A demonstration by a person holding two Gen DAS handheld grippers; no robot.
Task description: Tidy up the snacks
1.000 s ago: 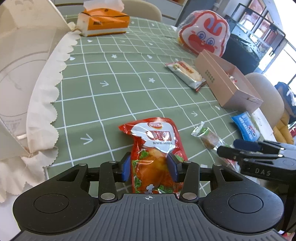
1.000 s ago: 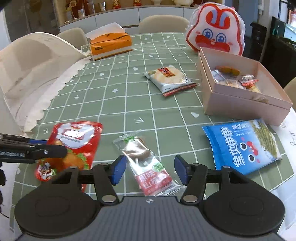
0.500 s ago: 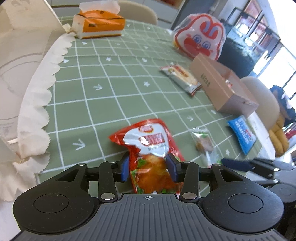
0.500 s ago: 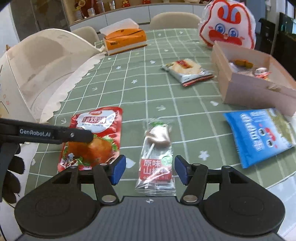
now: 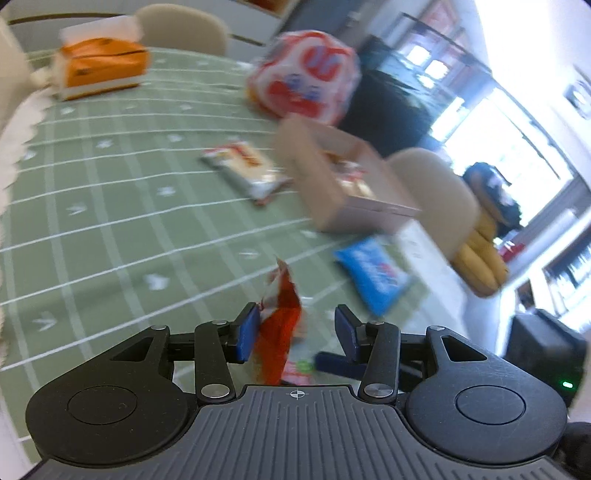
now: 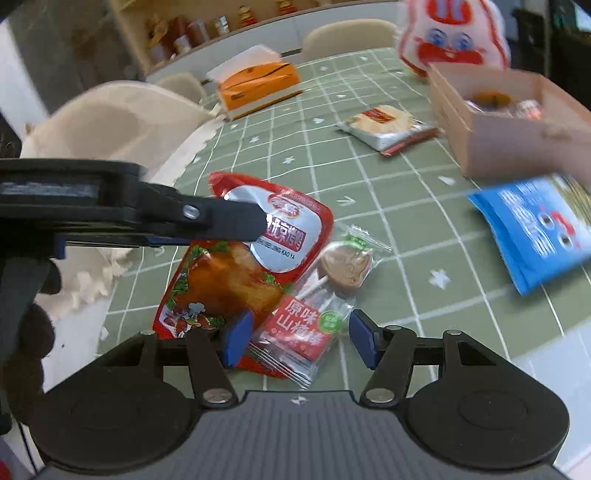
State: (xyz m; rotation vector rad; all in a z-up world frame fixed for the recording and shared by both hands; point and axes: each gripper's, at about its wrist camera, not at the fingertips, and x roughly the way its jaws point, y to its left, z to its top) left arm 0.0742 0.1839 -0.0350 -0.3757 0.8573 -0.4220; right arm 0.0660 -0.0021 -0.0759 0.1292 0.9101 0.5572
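A red chicken snack pouch [image 6: 236, 266] lies on the green checked tablecloth [image 6: 399, 192]. In the blurred left wrist view it [image 5: 279, 325] stands on edge between the pads of my left gripper [image 5: 295, 334], whose jaws are wide apart. The left gripper [image 6: 207, 221] also shows in the right wrist view, over the pouch. My right gripper [image 6: 299, 341] is open around a clear lollipop packet [image 6: 321, 299] that partly overlaps the pouch. A pink open box [image 6: 517, 122] holding snacks stands at the right.
A blue snack bag [image 6: 535, 236] lies near the table's right edge. A rice cracker pack [image 6: 388, 125] lies mid-table. An orange tissue box [image 6: 255, 83] and a rabbit-face bag [image 6: 450, 33] stand at the back. A white lace-edged cover [image 6: 110, 125] is at the left.
My left gripper has opened wider and swung right, tilting the red pouch onto its edge. My right gripper has moved closer over the lollipop packet, which now overlaps the pouch.
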